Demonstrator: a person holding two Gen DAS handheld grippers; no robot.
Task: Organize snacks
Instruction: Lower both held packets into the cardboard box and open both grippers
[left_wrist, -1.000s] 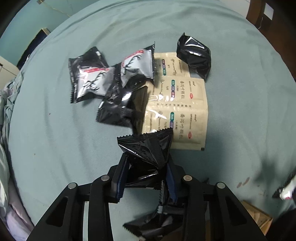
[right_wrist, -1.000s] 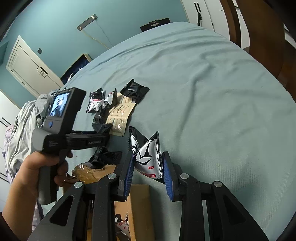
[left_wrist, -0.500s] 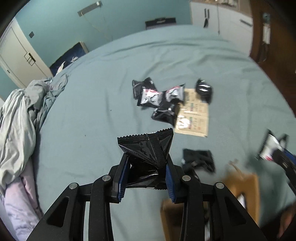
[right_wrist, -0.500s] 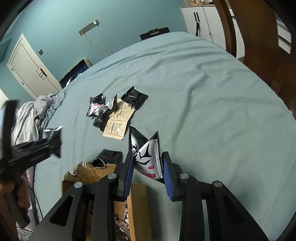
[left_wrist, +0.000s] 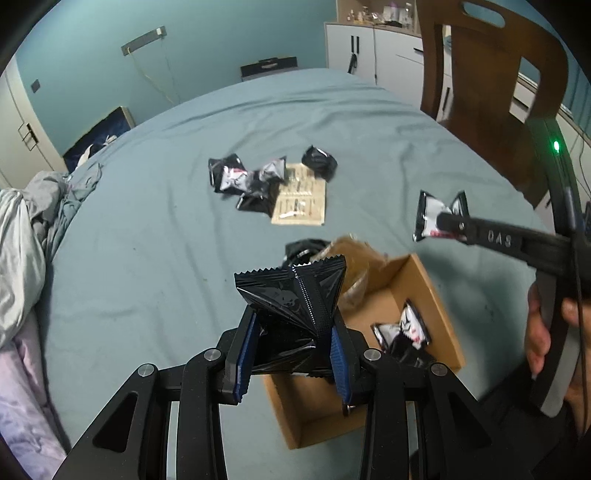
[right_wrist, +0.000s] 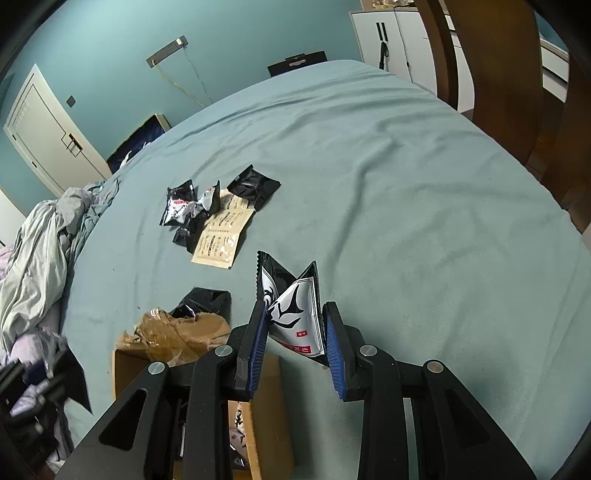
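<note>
My left gripper (left_wrist: 291, 354) is shut on a crumpled black snack packet (left_wrist: 295, 299), held above the near end of an open cardboard box (left_wrist: 436, 295) on the teal bed. Inside the box lies a black-and-white packet (left_wrist: 402, 332). My right gripper (right_wrist: 295, 347) is shut on a black-and-white snack packet (right_wrist: 291, 306) beside the box (right_wrist: 273, 398); in the left wrist view that gripper (left_wrist: 443, 221) shows at the right with a hand on its handle. Farther back, several dark packets (left_wrist: 247, 177) lie against a beige sachet sheet (left_wrist: 301, 201).
A rumpled grey blanket (left_wrist: 22, 236) is heaped at the bed's left edge. A wooden chair (left_wrist: 491, 85) stands at the right, with white cabinets (left_wrist: 373, 48) behind. Torn brown paper (right_wrist: 166, 336) and a loose black packet (right_wrist: 207, 299) sit at the box's far end.
My left gripper has lifted and pulled back from the packet pile to above the box, carrying the black packet. The right gripper has stayed nearly still with its packet.
</note>
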